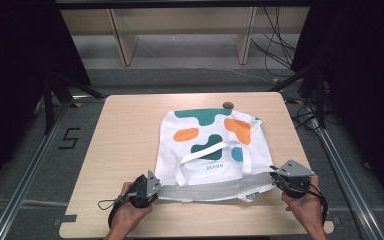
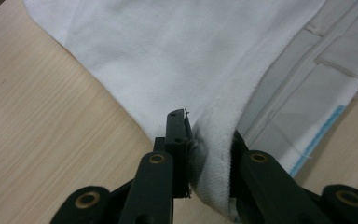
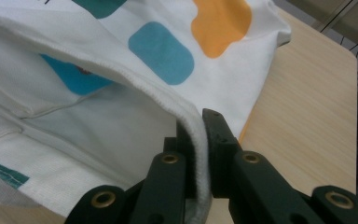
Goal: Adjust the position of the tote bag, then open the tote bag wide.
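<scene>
At the near edge of the pale wooden tabletop, a person's hands hold two tools. The left tool is clamped on the near left corner of a white tote bag; in the left gripper view its jaws pinch the folded hem between them. The right tool is clamped on the near right corner, and the right gripper view shows the stitched rim caught between its jaws. Between the tools the bag's mouth is pulled open, showing the greyish inner lining. The bag lies flat in the middle of the tabletop, mouth near, bottom far. A white strap loops over its upper face. Under the strap a small dark word is printed, upside down from here; it seems to read "HOUSE". Farther on come teal, orange and blue blobs. A small dark round thing sits at the far edge.
</scene>
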Demonstrator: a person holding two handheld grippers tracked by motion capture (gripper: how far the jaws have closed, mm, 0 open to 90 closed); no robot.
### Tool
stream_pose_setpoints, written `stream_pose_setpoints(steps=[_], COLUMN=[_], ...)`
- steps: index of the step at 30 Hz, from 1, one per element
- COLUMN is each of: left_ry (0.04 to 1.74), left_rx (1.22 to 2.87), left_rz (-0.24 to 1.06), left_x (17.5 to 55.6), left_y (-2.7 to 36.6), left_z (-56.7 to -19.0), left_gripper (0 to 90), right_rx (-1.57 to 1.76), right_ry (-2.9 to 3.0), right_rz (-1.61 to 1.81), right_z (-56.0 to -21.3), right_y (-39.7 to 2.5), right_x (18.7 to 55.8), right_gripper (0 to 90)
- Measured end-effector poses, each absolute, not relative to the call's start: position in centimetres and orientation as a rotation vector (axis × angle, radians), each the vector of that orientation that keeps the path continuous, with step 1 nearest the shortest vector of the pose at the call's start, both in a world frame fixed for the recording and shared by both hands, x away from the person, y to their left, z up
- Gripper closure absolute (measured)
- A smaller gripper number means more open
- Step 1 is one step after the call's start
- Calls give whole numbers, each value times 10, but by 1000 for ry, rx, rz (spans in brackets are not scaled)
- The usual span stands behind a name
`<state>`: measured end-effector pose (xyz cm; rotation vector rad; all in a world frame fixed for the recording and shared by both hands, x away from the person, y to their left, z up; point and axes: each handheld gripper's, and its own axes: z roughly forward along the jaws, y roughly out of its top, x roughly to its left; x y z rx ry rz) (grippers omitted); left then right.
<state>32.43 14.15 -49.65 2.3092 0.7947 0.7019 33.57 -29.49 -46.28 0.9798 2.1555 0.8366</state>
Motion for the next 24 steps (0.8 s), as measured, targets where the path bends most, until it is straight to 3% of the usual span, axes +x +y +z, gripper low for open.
stream_pose_setpoints(steps=[8, 24], left_ry=[794, 716], left_rx=[2307, 2208], left_rz=[692, 665], left_x=[326, 324], left_y=[144, 158], left_z=[-495, -472], left_gripper=[798, 797], right_rx=[971, 983], right_ry=[2233, 2190], right_rz=[782, 817], right_z=[-476, -469], right_y=[-301, -303], right_x=[331, 326], right_gripper=[812, 829])
